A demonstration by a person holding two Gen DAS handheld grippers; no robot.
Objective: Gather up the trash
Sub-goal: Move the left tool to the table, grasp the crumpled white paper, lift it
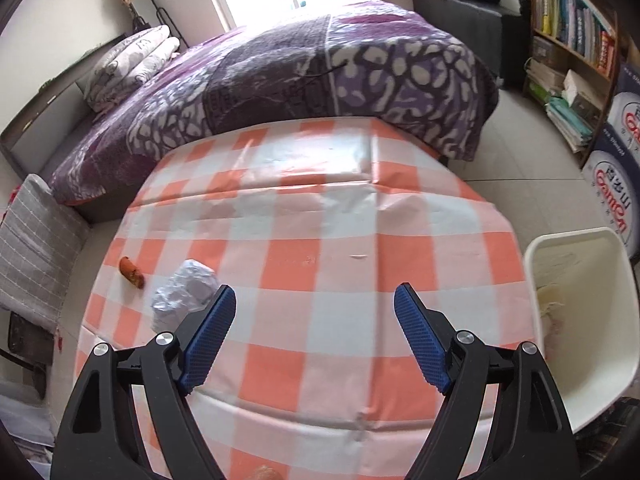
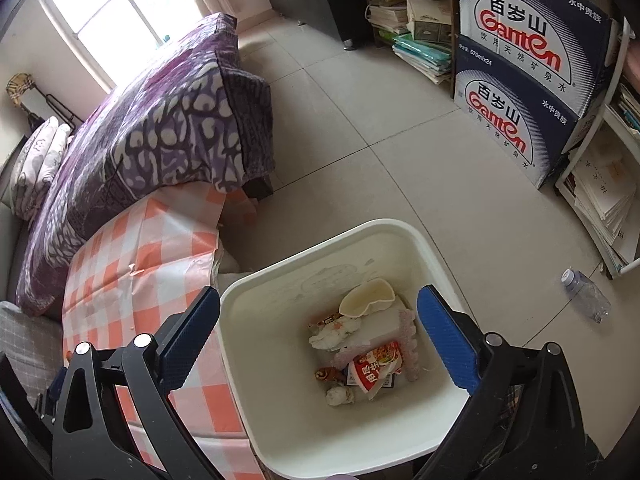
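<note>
- The left tool (image 1: 314, 308) hangs over the bench (image 1: 320, 240), its blue pads (image 1: 210, 336) spread wide with only orange-and-white checked cloth between them; it grips nothing.
- In the left wrist view a crumpled white paper ball (image 1: 182, 292) lies on the cloth at about 9 o'clock from the tool, just beside the left pad's tip; whether the two touch cannot be told.
- A small orange-brown scrap (image 1: 132, 272) lies on the cloth near the ball, at its 10 o'clock, close to the bench's edge.
- Another brownish bit (image 1: 266, 473) shows at 6 o'clock, cut off by the picture's lower edge.
- The white bin (image 1: 588, 320) stands at 3 o'clock of the bench, just off its edge, with pale litter inside.
- The right tool (image 2: 318, 312) hovers above that same bin (image 2: 384, 228), its jaws fully spread and empty.
- Seen past the right tool's pads (image 2: 448, 344), the bin's floor holds a red snack wrapper (image 2: 376, 368), wadded white tissues (image 2: 334, 330), a cream-coloured dish-shaped piece (image 2: 368, 294) and smaller scraps.
- In the right wrist view the bench's cloth (image 2: 132, 264) is at 9 o'clock of the bin, right beside its wall.
- A clear plastic bottle (image 2: 586, 300) lies on the floor at 3 o'clock, well apart from the bin.
- A bed with a purple patterned cover (image 1: 320, 76) runs beyond the bench at 12 o'clock.
</note>
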